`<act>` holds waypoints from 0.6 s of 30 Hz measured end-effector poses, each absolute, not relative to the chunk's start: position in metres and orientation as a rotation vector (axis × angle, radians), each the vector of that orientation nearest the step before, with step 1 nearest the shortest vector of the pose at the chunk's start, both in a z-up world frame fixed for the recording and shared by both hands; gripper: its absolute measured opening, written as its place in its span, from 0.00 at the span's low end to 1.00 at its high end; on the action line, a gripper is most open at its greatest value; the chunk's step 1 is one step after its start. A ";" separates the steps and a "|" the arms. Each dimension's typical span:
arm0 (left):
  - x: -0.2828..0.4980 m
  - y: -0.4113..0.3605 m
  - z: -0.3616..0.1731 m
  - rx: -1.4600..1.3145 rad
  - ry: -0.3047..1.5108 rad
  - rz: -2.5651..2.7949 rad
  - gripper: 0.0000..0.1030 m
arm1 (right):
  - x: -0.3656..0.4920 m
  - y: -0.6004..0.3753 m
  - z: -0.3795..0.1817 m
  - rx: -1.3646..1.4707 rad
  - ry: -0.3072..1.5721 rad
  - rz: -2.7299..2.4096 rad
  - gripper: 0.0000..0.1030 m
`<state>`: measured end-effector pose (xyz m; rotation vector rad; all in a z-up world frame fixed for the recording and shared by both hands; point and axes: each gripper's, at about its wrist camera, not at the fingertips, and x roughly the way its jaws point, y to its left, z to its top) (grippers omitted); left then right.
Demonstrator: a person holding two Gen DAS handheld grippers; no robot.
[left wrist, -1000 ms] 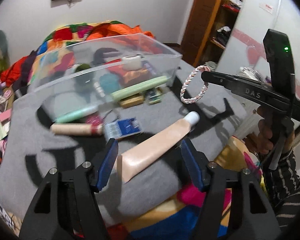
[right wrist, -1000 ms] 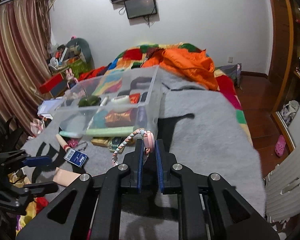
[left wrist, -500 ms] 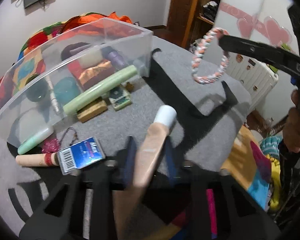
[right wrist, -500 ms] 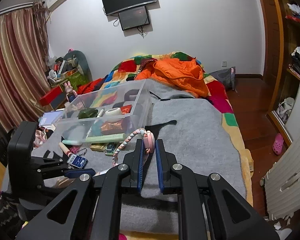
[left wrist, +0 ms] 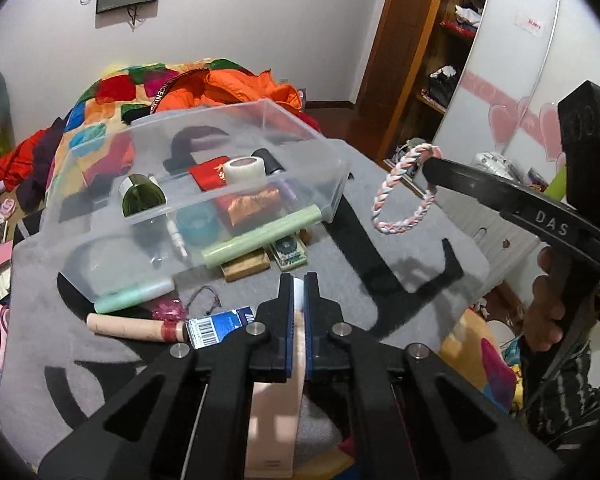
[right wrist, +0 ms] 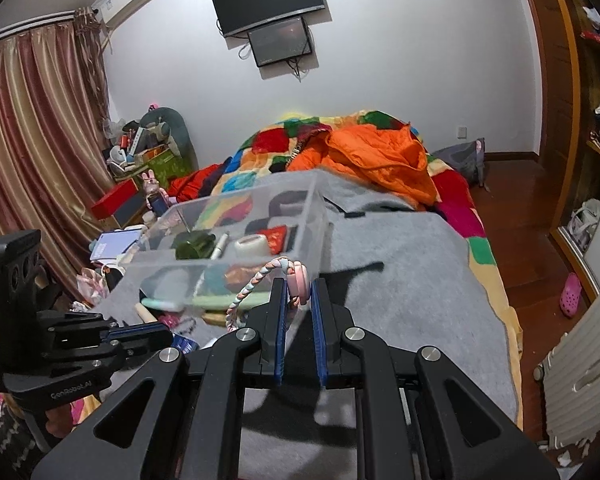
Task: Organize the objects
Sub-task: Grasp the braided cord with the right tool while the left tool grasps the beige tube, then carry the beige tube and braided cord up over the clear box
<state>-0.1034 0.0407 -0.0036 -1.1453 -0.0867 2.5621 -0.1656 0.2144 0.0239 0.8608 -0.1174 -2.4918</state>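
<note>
My left gripper (left wrist: 299,285) is shut on a beige cream tube (left wrist: 276,404) with a white cap, held above the grey blanket (left wrist: 400,248). My right gripper (right wrist: 299,289) is shut on a pink, white and blue braided bracelet (right wrist: 256,284); the bracelet (left wrist: 404,194) hangs in the air right of the clear plastic bin (left wrist: 188,184). The bin (right wrist: 236,232) holds a tape roll (left wrist: 245,169), a green jar (left wrist: 142,200), a red pouch and other items. The left gripper shows in the right wrist view (right wrist: 156,334), low at the left.
Beside the bin's near wall lie a pale green tube (left wrist: 134,300), a beige stick (left wrist: 136,328), a blue barcode card (left wrist: 216,326), a wooden block (left wrist: 246,266) and a small green box (left wrist: 289,254). An orange jacket (right wrist: 364,160) lies behind. A wardrobe (left wrist: 428,40) stands right.
My left gripper has closed on the cream tube and lifted it off the blanket. My right gripper, still holding the bracelet, has risen and stays right of the bin.
</note>
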 end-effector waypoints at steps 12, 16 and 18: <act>-0.121 0.056 -0.042 -1.292 0.039 2.502 0.28 | -0.184 0.191 0.035 0.826 -0.129 -2.463 0.11; -0.130 0.063 -0.054 -1.315 0.078 2.490 0.29 | -0.192 0.181 0.040 0.808 -0.107 -2.466 0.11; -0.129 0.064 -0.053 -1.295 0.089 2.501 0.28 | -0.198 0.175 0.042 0.805 -0.096 -2.463 0.11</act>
